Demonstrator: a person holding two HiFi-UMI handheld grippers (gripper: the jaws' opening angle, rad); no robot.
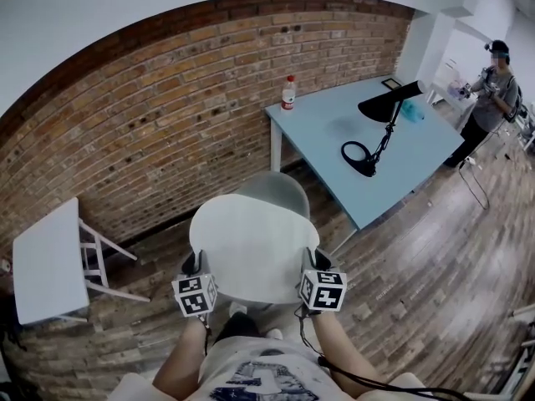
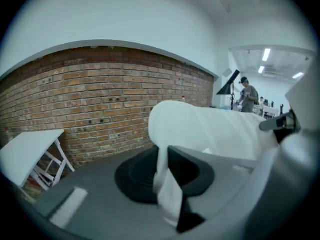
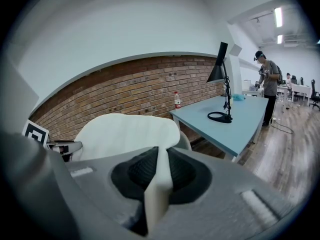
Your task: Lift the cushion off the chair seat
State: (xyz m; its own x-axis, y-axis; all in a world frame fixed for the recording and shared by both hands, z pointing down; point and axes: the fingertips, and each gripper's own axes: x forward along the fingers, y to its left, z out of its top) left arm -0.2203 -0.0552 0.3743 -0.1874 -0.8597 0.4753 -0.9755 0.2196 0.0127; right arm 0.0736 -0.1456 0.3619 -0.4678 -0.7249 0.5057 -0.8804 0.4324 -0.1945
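Two grippers share the load.

Head view: the left gripper (image 1: 197, 263) and the right gripper (image 1: 311, 260) each grip a near corner of the white cushion (image 1: 251, 241). It spans between them, and the grey chair (image 1: 280, 192) shows past its far edge.

Left gripper view: the fingers (image 2: 137, 176) pinch the cushion's edge, and the cushion extends ahead and to their right.

Right gripper view: the fingers (image 3: 187, 176) pinch likewise, with the cushion ahead and to their left.

Step judged: lifting. The next move calls for an even rise of both hands, clear of the seat.
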